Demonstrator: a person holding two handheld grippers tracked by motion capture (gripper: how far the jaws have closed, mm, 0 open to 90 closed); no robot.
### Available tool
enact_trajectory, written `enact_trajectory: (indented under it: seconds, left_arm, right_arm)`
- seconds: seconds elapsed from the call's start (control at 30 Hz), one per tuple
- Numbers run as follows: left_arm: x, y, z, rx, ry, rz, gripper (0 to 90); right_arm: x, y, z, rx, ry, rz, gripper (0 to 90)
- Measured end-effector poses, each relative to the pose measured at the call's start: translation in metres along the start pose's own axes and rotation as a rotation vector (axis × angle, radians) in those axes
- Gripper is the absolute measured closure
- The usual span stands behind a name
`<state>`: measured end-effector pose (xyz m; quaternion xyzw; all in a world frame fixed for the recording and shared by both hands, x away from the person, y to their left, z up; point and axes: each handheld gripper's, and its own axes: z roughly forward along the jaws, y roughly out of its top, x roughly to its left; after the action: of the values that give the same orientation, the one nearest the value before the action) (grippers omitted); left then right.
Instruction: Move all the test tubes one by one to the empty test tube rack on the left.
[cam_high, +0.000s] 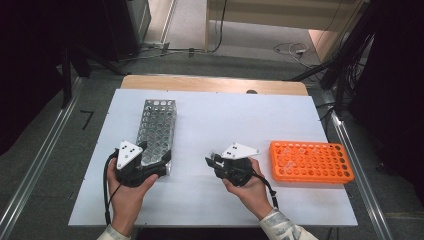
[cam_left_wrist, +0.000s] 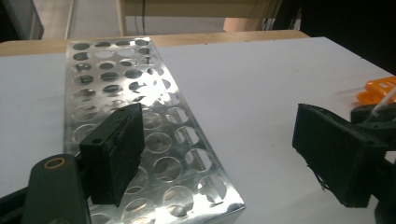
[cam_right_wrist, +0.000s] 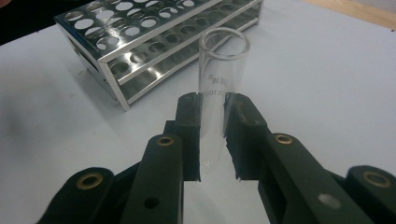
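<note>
glass test tube (cam_right_wrist: 219, 88) clenched in right tongs (cam_right_wrist: 212, 135) — open mouth pointing away, left tongs (cam_left_wrist: 219, 154) released

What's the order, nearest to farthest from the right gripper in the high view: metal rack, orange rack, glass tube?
1. Glass tube, clamped in the right gripper.
2. Orange rack, on its right.
3. Metal rack, across on its left.

A shiny silver metal rack (cam_high: 156, 131) dotted with round holes stands toward the white worktop's (cam_high: 225, 120) left edge, a bright orange perforated rack (cam_high: 310, 161) sits by its right edge, and the black right gripper (cam_right_wrist: 212, 135) clamps a clear glass test tube (cam_right_wrist: 219, 79).
</note>
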<state>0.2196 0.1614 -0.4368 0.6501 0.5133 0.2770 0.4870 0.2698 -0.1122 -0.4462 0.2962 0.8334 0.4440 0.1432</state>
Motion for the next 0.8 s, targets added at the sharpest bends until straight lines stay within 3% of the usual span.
enact_trajectory:
  seconds: [0.37, 0.5, 0.7, 0.8]
  left_arm:
    - [-0.032, 0.004, 0.010, 0.028, -0.122, 0.060, 19.7]
    - [-0.038, 0.004, 0.015, 0.036, -0.152, 0.067, 24.7]
    - [-0.052, 0.005, 0.021, 0.045, -0.241, 0.079, 35.1]
    - [-0.058, 0.006, 0.024, 0.046, -0.258, 0.088, 38.3]
  right_arm:
    - [0.008, 0.002, 0.011, 0.020, 0.021, -0.022, 73.3]
    - [0.010, 0.003, 0.014, 0.023, 0.026, -0.026, 73.3]
    - [0.014, 0.004, 0.019, 0.030, 0.038, -0.036, 73.3]
    - [0.016, 0.004, 0.020, 0.033, 0.044, -0.035, 73.3]
